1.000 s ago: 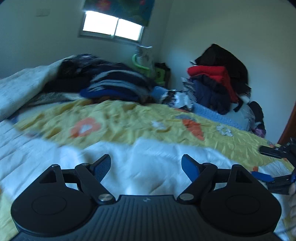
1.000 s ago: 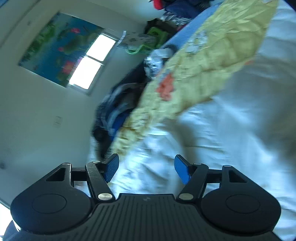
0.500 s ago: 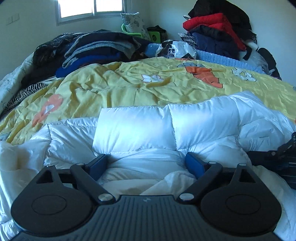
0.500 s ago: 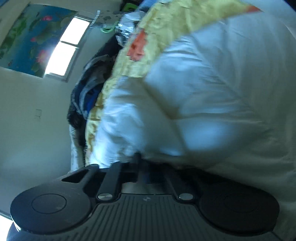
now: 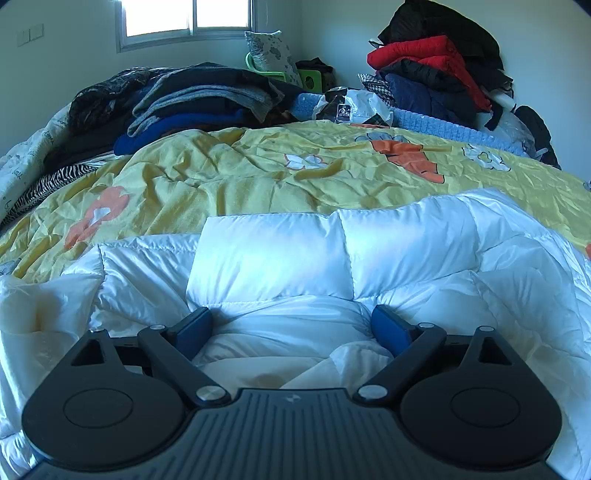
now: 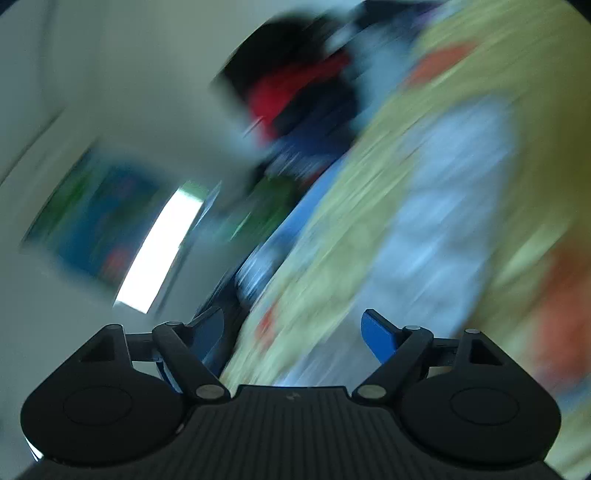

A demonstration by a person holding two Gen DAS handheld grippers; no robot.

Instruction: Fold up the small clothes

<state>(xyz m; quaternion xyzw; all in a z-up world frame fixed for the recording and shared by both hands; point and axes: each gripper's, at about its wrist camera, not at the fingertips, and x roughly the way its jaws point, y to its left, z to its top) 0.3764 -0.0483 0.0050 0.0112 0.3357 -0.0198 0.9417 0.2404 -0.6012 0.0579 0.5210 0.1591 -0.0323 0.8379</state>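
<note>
Right now your left gripper (image 5: 291, 325) sits low over the white quilted puffer garment (image 5: 332, 266), which lies spread on the bed at the near edge of the yellow flowered bedspread (image 5: 229, 173). Its jaws stand wide, and they have just been opening a little further. A puffed fold of the white fabric bulges between the two blue pads (image 5: 194, 328); whether the pads touch it you cannot tell from this view, but they are not squeezing it. A second, cream-white piece of cloth (image 5: 33, 314) lies crumpled at nine o'clock from the gripper, beside the puffer.

Beyond the bedspread, at eleven o'clock, a stack of folded dark and grey knitwear (image 5: 199, 99) rests on the bed. At one o'clock a heap of jackets (image 5: 436, 70), red, navy and black, leans against the wall, with a light blue knitted blanket (image 5: 443, 127) along its foot. A window (image 5: 188, 18) sits at twelve o'clock.

Your right gripper (image 6: 291, 332) shows only a heavily smeared view. Its jaws have just been opening and now stand well apart with nothing between them. Behind them you can make out streaks of the yellow bedspread, the white garment, the red jacket heap and a bright window; the rest is too blurred to tell.
</note>
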